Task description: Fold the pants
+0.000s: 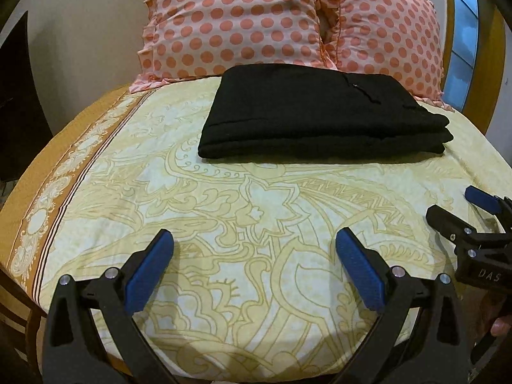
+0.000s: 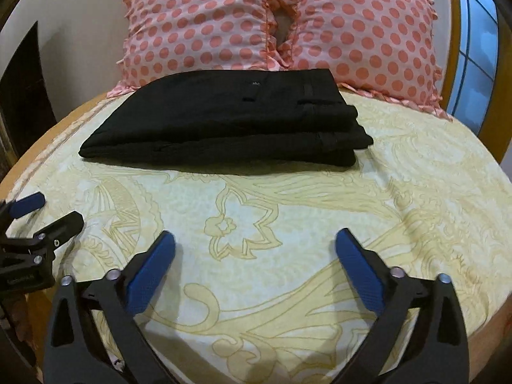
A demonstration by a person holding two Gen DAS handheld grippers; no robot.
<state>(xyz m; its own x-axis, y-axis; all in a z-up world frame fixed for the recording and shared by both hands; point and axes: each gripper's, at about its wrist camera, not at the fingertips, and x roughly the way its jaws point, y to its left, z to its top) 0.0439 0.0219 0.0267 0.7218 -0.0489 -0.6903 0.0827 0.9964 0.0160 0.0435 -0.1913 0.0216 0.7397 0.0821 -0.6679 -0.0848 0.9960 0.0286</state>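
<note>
Black pants (image 1: 320,112) lie folded into a thick rectangle on the bed, just in front of the pillows; they also show in the right wrist view (image 2: 230,121). My left gripper (image 1: 254,240) is open and empty, hovering over the bedsheet well short of the pants. My right gripper (image 2: 255,241) is open and empty too, at about the same distance. Each gripper shows in the other's view: the right gripper (image 1: 457,204) at the right edge, the left gripper (image 2: 54,211) at the left edge.
Two pink polka-dot pillows (image 1: 243,22) (image 2: 358,32) stand behind the pants. The bed has a cream and yellow floral sheet (image 1: 256,224) with a brown border on the left (image 1: 57,192). A window (image 2: 476,48) is at the far right.
</note>
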